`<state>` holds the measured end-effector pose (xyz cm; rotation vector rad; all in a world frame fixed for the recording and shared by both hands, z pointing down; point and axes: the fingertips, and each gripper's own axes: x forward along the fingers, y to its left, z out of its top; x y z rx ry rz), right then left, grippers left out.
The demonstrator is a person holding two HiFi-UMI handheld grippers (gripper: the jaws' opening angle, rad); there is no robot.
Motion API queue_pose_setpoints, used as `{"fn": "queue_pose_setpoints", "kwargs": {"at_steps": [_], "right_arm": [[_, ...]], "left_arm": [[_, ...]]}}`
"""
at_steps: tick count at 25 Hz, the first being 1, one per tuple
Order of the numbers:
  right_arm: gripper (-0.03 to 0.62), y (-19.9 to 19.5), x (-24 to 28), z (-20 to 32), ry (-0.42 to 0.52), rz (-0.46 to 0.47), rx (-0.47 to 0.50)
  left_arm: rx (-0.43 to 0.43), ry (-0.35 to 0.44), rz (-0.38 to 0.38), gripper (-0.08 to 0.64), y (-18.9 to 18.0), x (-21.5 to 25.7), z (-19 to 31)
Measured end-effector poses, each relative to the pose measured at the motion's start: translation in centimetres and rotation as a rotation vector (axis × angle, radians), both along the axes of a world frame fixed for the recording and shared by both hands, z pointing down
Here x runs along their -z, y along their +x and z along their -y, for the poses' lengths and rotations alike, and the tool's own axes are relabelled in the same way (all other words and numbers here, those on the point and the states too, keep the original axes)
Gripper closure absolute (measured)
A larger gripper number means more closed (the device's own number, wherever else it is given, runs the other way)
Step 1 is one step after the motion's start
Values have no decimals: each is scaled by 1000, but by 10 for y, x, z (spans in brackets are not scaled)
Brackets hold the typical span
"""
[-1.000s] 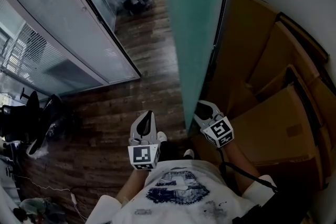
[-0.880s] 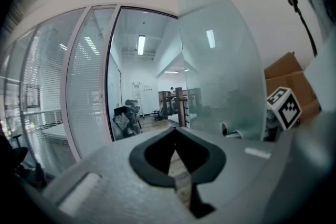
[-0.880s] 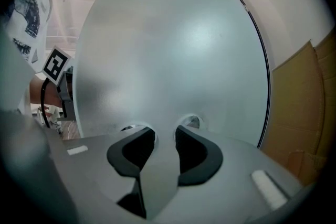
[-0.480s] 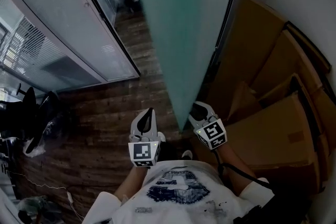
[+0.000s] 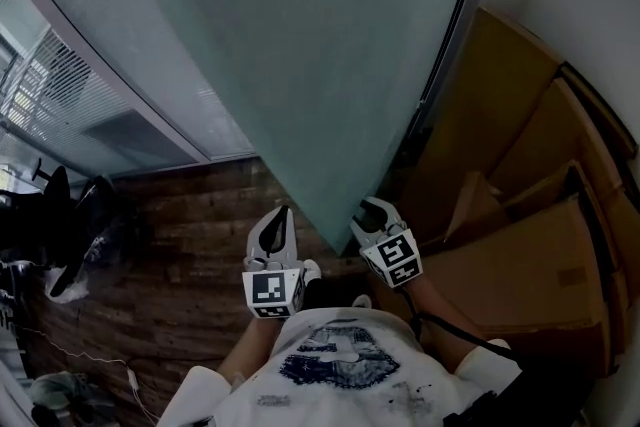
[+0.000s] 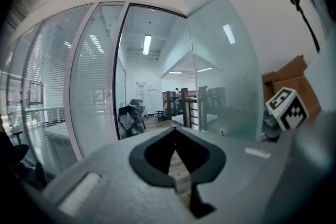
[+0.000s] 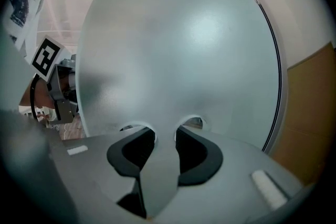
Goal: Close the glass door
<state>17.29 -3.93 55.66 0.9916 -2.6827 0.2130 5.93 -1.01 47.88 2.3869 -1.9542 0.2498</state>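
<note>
The frosted glass door point(image 5: 300, 65) fills the upper middle of the head view, and its lower free edge reaches down to my right gripper point(image 5: 372, 213). In the right gripper view the door point(image 7: 178, 60) runs between the two jaws of that gripper point(image 7: 160, 136), which are closed on its edge. My left gripper point(image 5: 280, 220) hovers left of the door over the wooden floor, its fingertips together and holding nothing. In the left gripper view the tips of that gripper point(image 6: 176, 131) meet, with the door point(image 6: 226, 86) standing to the right.
Large cardboard boxes point(image 5: 520, 215) lean against the wall at the right, behind the door. A glass partition with blinds point(image 5: 60, 85) runs along the left. Dark chairs and bags point(image 5: 60, 215) stand at the left, and a thin cable point(image 5: 90, 355) lies on the floor.
The glass door has swung leftward across the head view and now hides the corridor behind it. The right gripper went left with its edge, and the left gripper shifted slightly.
</note>
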Motion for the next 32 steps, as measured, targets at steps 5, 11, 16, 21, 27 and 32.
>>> {"fn": "queue_pose_setpoints", "kwargs": {"at_steps": [5, 11, 16, 21, 27, 32], "right_arm": [[463, -22, -2, 12, -7, -11, -2], [465, -47, -5, 29, -13, -25, -6], [465, -66, -5, 42, -14, -26, -22], [466, -82, -9, 55, -9, -37, -39], [466, -105, 1, 69, -20, -25, -52], [466, -123, 1, 82, -24, -30, -63]], "left_arm": [[13, -4, -3, 557, -17, 2, 9], [37, -13, -10, 557, -45, 0, 24], [66, -40, -27, 557, -65, -2, 38], [64, -38, -37, 557, -81, -1, 54], [63, -31, -41, 557, -101, 0, 72], [74, -28, -52, 557, -121, 0, 81]]}}
